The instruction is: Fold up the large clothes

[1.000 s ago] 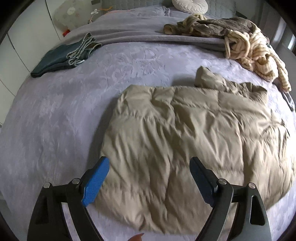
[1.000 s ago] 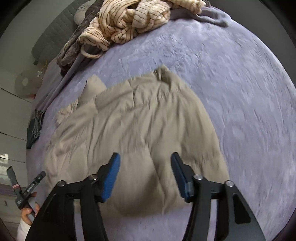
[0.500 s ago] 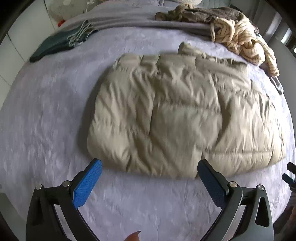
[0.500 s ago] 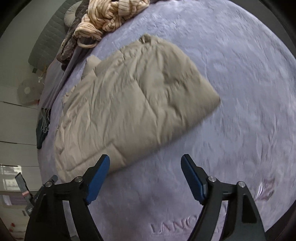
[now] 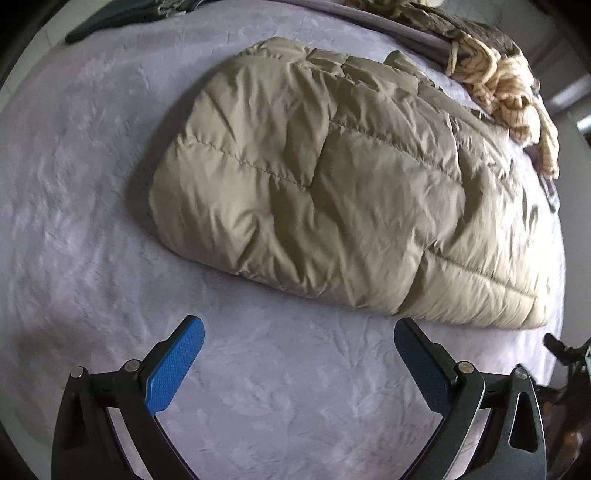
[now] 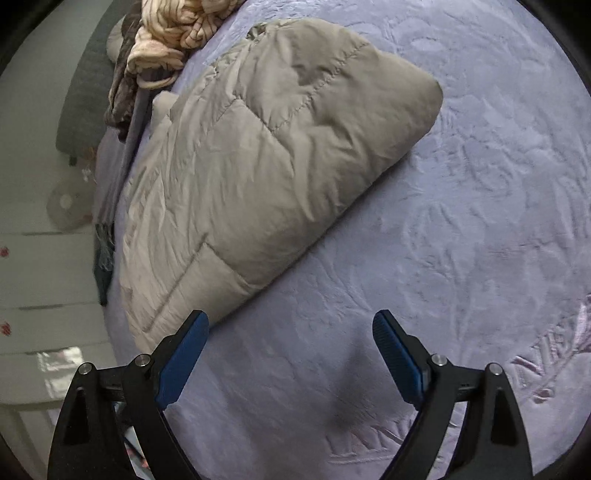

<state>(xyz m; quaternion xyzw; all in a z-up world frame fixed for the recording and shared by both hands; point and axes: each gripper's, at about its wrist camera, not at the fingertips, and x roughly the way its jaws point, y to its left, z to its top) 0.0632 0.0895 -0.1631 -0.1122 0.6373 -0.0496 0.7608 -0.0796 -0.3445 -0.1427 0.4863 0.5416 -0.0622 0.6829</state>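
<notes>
A beige quilted puffer jacket (image 5: 332, 192) lies folded into a thick slab on the lilac bedspread (image 5: 81, 192). My left gripper (image 5: 299, 328) hangs open above bare bedspread, just short of the jacket's near edge, with nothing between its blue pads (image 5: 177, 365). In the right wrist view the same jacket (image 6: 266, 155) lies up and to the left. My right gripper (image 6: 291, 321) is over bare cover beside the jacket's near corner; its jaws are opening and hold nothing.
A pile of striped cream and brown clothes (image 5: 502, 74) lies at the far side of the bed, close behind the jacket. A dark green folded garment (image 5: 122, 14) sits at the far left. The bedspread (image 6: 480, 221) carries embossed patterns and lettering near its edge.
Both grippers have drawn back off the jacket toward the near edge of the bed and spread wider. The jacket now lies wholly ahead of the fingers instead of under them.
</notes>
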